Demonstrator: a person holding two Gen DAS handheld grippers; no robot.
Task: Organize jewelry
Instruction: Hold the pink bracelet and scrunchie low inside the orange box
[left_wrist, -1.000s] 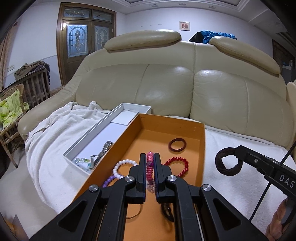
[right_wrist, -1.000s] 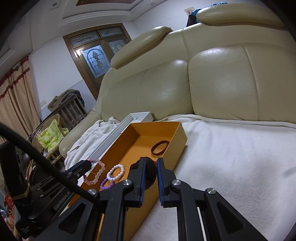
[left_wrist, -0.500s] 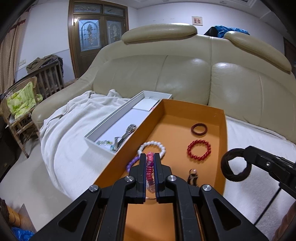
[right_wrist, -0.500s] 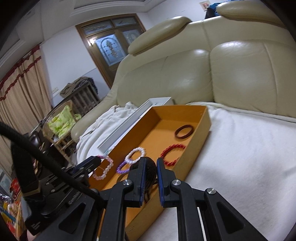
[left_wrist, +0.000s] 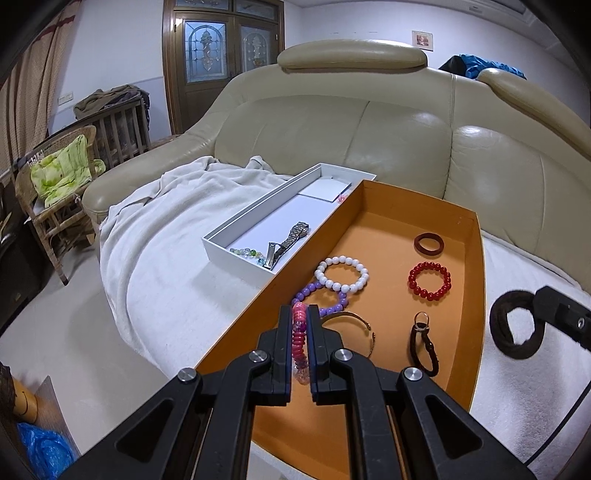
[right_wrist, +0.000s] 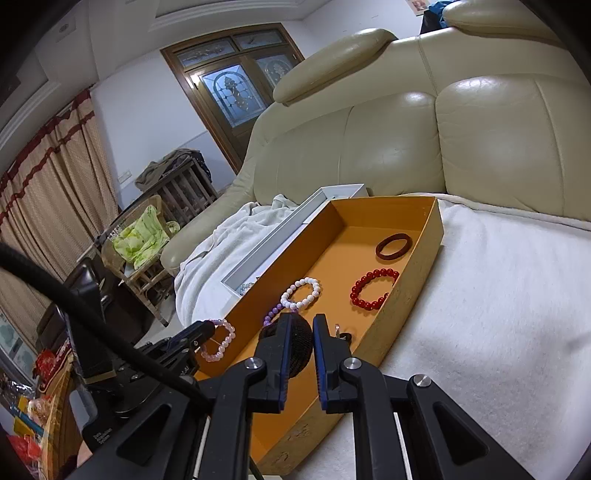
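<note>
An orange tray on the blanket-covered sofa holds a white bead bracelet, a purple bead bracelet, a red bead bracelet, a dark red bangle, a gold cuff and a dark cord bracelet. My left gripper is shut on a pink bead bracelet above the tray's near left edge. My right gripper is shut on a dark brown hair tie, held above the tray's near end; it shows in the left wrist view right of the tray.
A white tray left of the orange one holds a metal watch, small glass beads and a white card. A white blanket covers the beige sofa. A wicker chair stands at left.
Both grippers have risen and pulled back toward me with their bracelets held; more of the tray's near end and its contents shows now.
</note>
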